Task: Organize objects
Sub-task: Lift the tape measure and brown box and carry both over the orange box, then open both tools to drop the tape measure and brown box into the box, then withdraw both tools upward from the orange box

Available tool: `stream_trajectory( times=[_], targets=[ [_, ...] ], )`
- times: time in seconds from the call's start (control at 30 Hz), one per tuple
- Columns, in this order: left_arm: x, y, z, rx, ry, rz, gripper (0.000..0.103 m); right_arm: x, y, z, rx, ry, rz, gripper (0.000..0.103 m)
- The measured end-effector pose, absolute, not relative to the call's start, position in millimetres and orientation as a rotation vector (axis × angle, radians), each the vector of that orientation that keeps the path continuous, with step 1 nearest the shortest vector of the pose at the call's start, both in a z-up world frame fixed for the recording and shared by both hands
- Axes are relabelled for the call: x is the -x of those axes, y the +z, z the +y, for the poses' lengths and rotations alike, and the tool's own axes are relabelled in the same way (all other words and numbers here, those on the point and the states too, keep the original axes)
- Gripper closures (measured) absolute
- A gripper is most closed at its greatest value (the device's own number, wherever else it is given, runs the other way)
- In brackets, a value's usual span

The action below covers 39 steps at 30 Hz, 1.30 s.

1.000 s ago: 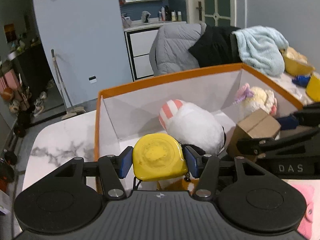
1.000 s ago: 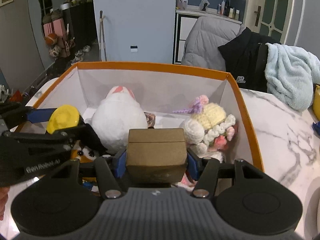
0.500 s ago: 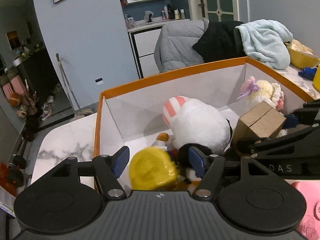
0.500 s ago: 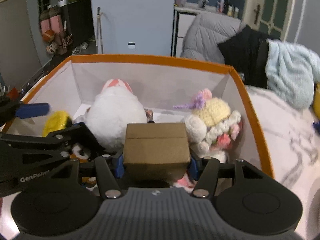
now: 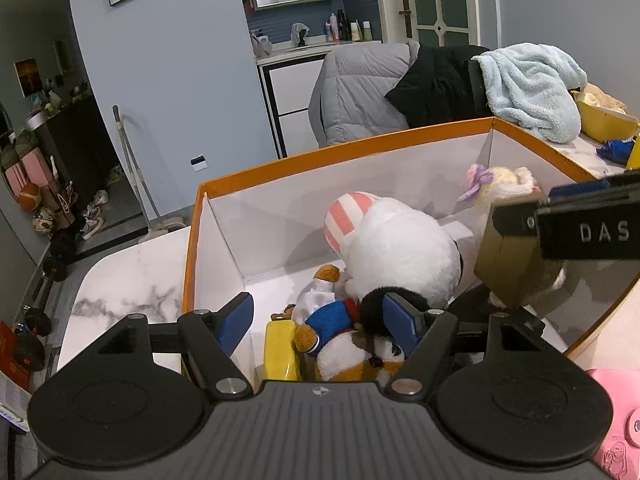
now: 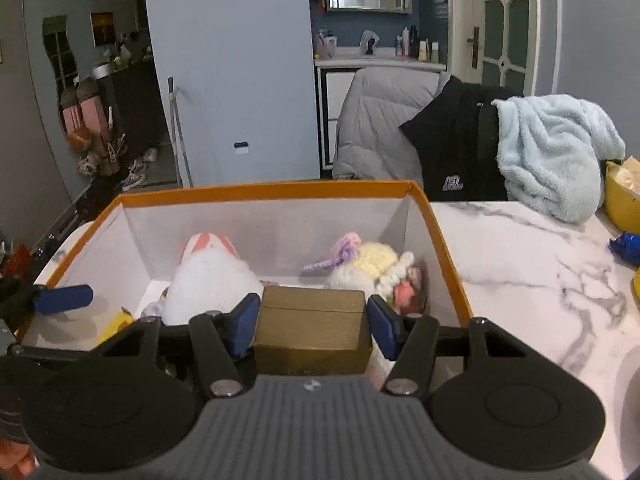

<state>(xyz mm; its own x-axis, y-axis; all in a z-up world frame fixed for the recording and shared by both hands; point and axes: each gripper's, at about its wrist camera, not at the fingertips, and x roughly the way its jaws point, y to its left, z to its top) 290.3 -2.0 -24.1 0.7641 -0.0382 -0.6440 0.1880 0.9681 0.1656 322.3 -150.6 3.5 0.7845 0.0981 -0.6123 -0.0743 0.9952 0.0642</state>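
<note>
Marble-patterned, the desk (image 6: 520, 272) carries an orange-rimmed box (image 6: 272, 191) in which soft toys are packed. A large white plush (image 5: 400, 248) lies mid-box, a crocheted doll (image 6: 372, 264) beside it at the right. A cardboard box (image 6: 312, 328) is gripped between the fingers of the right gripper (image 6: 312, 326), over the near edge of the box. It is judged light and stiff, best held by its flat side faces, gently, as thin card may dent. The left gripper (image 5: 318, 320) is seen with fingers spread, empty, above a yellow tape measure (image 5: 280, 350) that rests beside a small sailor plush (image 5: 332, 320).
</note>
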Motion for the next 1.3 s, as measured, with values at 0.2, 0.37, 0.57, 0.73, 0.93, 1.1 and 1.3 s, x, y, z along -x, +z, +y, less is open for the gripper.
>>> stream_trajectory(
  times=[0.2,0.37,0.57,0.73,0.93,1.1,1.3],
  targets=[
    [-290.3,-24.1,-0.7,-0.225,-0.125,0.692,0.019,-328.0,-1.6,-162.9,-0.191,0.215,0.701,0.042],
    [-290.4,-23.6,-0.4,-0.223,-0.129,0.693,0.019,-337.9,-1.6,-168.8,-0.262,0.233,0.864,0.038],
    [-290.3,-21.7,-1.1,-0.212,-0.132,0.703,0.019,-318.1,41.4,-165.6,0.002,-0.026,0.624,0.045],
    [-289.7,-21.4,-1.6,-0.209,-0.136,0.705,0.019,-328.1,35.7,-173.1,-0.030,0.030,0.751,0.087],
    [-289.8,-21.2,-1.9,-0.207,-0.136,0.701,0.018,-328.3,14.0,-169.5,-0.089,0.091,0.791,0.103],
    [-289.2,-22.0,-2.9,-0.205,-0.133,0.696,0.018,-330.3,5.1,-170.0,-0.168,0.139,0.731,0.100],
    [-288.4,-21.3,-1.8,-0.193,-0.138,0.703,0.018,-342.8,-5.9,-173.1,-0.107,0.144,0.644,0.099]
  ],
)
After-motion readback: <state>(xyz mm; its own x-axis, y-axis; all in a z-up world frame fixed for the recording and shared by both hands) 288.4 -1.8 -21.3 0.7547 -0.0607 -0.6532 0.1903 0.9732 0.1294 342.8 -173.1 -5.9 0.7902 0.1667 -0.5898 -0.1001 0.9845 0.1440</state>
